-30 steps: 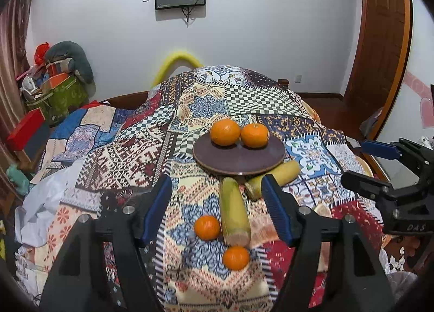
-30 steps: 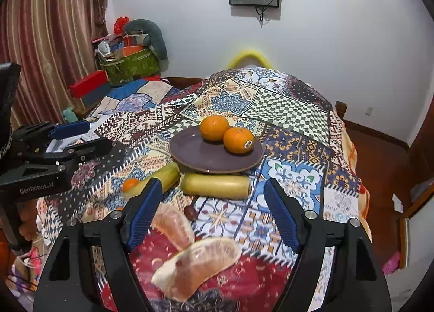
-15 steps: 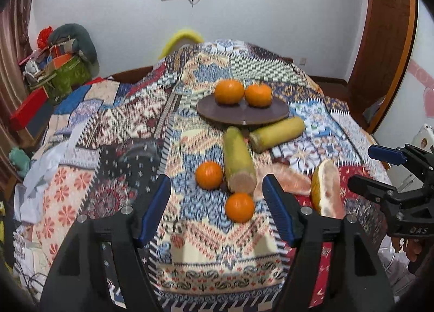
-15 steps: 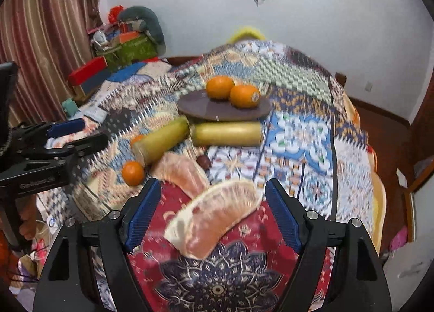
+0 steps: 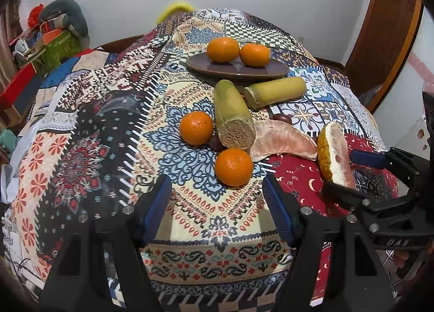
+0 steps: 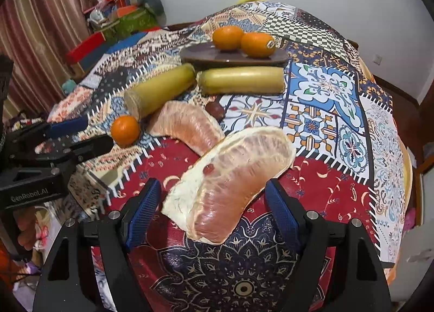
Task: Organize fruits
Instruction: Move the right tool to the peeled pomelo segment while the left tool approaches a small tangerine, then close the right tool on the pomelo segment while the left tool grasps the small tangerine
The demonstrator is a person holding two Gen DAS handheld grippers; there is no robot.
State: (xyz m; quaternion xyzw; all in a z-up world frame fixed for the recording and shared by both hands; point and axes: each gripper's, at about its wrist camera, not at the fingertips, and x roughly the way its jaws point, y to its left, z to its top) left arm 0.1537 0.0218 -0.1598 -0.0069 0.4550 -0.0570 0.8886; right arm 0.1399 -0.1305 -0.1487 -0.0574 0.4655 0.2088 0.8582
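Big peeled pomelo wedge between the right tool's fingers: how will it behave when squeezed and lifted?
The large peeled pink pomelo wedge looks soft: thin membrane over pulp, so a hard squeeze would probably bruise or split it. Its glossy skin may be slippery. It lies on its broad side on the patterned tablecloth, so rolling seems unlikely.

Right gripper [image 6: 211, 211]: jaws apart, pads clear of the large peeled pomelo wedge [image 6: 230, 184] lying between them on the patchwork cloth [image 6: 339, 127]. Second pomelo wedge [image 6: 187, 127] just behind it, touching. Loose orange [image 6: 125, 130] beside the cut end of one sugarcane piece [image 6: 160, 89]; other sugarcane piece [image 6: 241, 80] lies in front of the brown plate [image 6: 198, 55]. Two oranges [image 6: 244, 39] on plate, touching. Left gripper [image 6: 73, 135] at left edge, jaws apart, nothing between them.
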